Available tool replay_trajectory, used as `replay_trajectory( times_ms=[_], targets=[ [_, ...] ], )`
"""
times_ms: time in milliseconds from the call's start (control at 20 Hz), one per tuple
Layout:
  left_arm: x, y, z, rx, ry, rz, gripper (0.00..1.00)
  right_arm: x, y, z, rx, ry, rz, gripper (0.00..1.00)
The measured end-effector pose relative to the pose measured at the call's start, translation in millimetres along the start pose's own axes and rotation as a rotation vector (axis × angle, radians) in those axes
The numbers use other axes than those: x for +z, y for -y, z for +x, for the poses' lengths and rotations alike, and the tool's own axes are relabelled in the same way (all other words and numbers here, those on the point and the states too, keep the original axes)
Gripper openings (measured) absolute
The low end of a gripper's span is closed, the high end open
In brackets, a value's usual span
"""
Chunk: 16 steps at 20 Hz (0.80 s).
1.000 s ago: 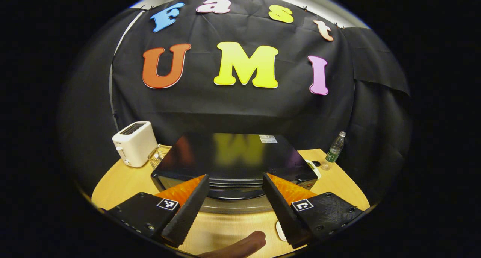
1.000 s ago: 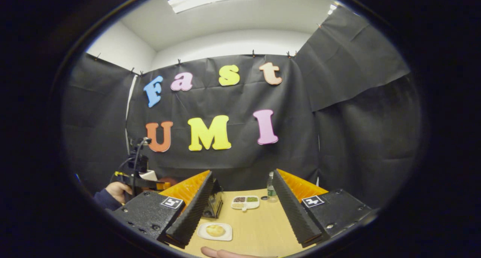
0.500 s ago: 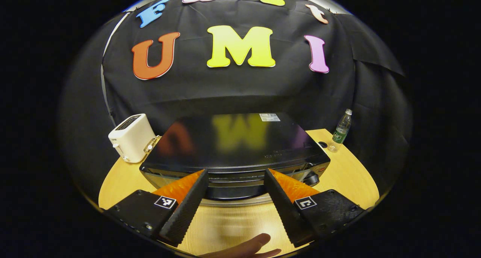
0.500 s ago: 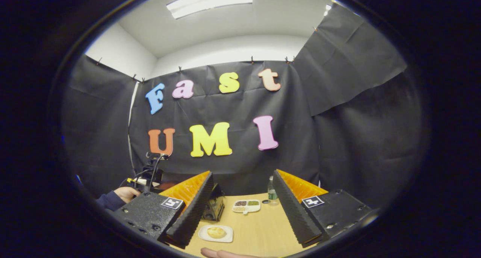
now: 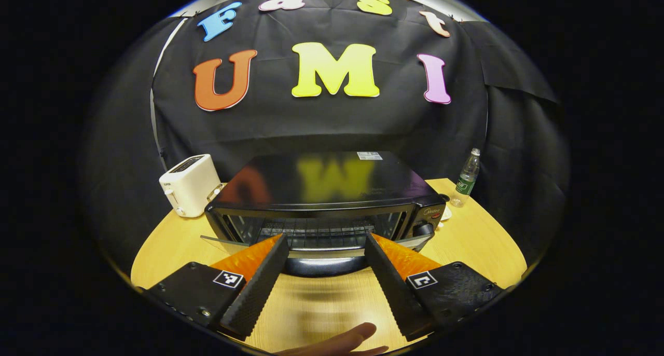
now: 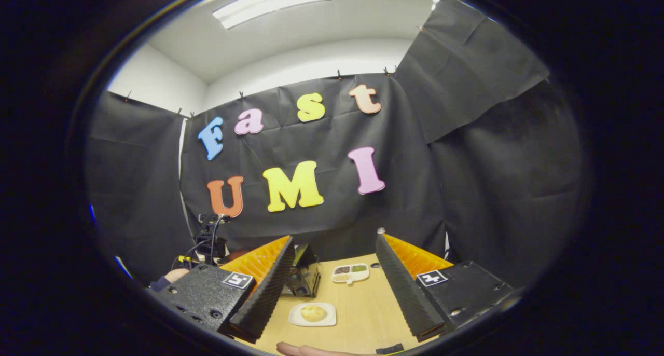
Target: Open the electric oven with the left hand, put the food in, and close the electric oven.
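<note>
the electric oven (image 5: pixel 321 190) door (image 5: pixel 311 253) has swung down since a second ago: then the left gripper view looked over the dark closed top, now the rack and cavity show above the lowered door. the door handle (image 5: pixel 322 265) sits between the fingers of the left gripper (image 5: pixel 324 273), which stand apart; whether they touch it i cannot tell. judging by this, opening is nearly done and the food comes next. the food (image 6: pixel 313 312) lies on a small plate (image 6: pixel 298 320) at 6 o'clock in the right gripper view, ahead of the right gripper (image 6: pixel 332 288), jaws apart and empty. the wooden counter (image 5: pixel 482 242) also carries a white toaster (image 5: pixel 189 185) at 10 o'clock, a bottle (image 5: pixel 467 177) at 2 o'clock and a divided tray (image 6: pixel 351 273). black cloth walls the booth.
</note>
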State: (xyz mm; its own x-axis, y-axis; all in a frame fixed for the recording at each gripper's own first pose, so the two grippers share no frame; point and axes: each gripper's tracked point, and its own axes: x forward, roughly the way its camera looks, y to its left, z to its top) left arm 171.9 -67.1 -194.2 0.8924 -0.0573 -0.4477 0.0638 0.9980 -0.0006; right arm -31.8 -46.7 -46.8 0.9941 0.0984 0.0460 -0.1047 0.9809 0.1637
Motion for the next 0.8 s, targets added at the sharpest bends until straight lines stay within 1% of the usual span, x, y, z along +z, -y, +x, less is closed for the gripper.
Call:
replay_trajectory(
  times_ms=[150,250,550,800],
  targets=[
    [-12.9,1.2,-9.3,0.009,0.014,0.002,0.99,5.5,-1.3,-2.9,-0.018,0.033,-0.024,0.94],
    [-21.1,1.2,-16.6,0.013,0.020,0.008,0.99,8.3,-8.7,-7.9,-0.008,0.041,-0.030,0.94],
    [-52.9,3.6,-35.1,0.016,0.051,0.012,0.99,13.8,-10.5,-22.9,-0.003,0.069,-0.027,0.94],
    [-76.6,3.9,-44.2,0.020,0.061,0.008,0.99,9.2,-20.9,-28.4,0.020,0.074,-0.040,0.94]
  ],
)
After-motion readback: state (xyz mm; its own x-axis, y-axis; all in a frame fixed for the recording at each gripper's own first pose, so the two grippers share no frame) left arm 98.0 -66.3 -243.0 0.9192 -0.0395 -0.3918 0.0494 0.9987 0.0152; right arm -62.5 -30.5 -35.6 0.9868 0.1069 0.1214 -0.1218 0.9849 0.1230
